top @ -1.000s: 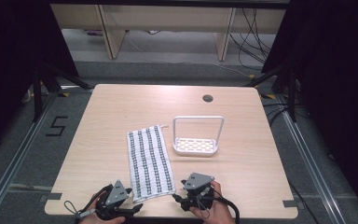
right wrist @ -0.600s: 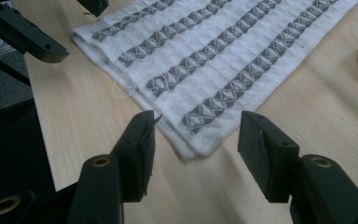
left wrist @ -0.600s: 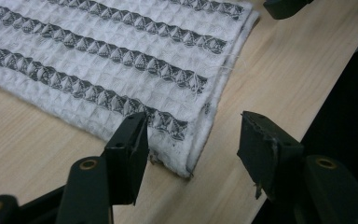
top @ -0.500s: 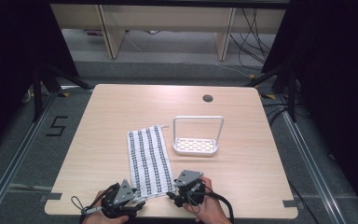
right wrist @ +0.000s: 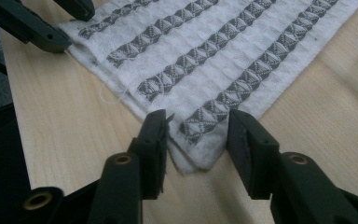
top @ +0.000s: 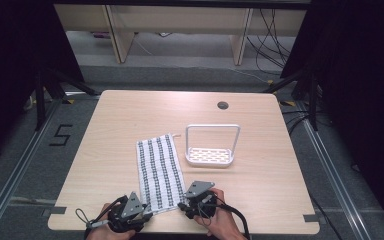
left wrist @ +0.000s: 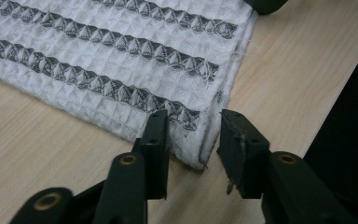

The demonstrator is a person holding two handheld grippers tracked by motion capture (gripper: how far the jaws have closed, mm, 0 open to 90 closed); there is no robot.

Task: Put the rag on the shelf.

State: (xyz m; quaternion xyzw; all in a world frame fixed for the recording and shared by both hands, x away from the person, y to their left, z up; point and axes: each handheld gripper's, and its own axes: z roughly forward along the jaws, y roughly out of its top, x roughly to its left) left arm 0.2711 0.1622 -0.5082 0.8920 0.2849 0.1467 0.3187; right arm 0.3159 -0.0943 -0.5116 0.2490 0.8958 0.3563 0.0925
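Observation:
A white waffle towel [top: 159, 170] with dark stripes lies flat on the wooden table [top: 130, 120], its short edge near the front. My left gripper [top: 146, 215] sits at the towel's near left corner, held by a hand. In the left gripper view its jaws [left wrist: 193, 128] stand open with the towel [left wrist: 121, 56] corner between them. My right gripper [top: 182, 205] is at the near right corner. In the right gripper view it [right wrist: 196, 123] is open too, straddling the towel [right wrist: 223, 60] corner, and the left gripper's jaws [right wrist: 37, 25] show across the hem.
A white wire rack [top: 211, 150] with a tall handle stands just right of the towel. A cable hole [top: 223, 105] sits near the table's far edge. The table's front edge runs right behind both hands.
My right gripper has slid left to the towel's near right corner. My left gripper has edged right to the near left corner. The towel has not moved.

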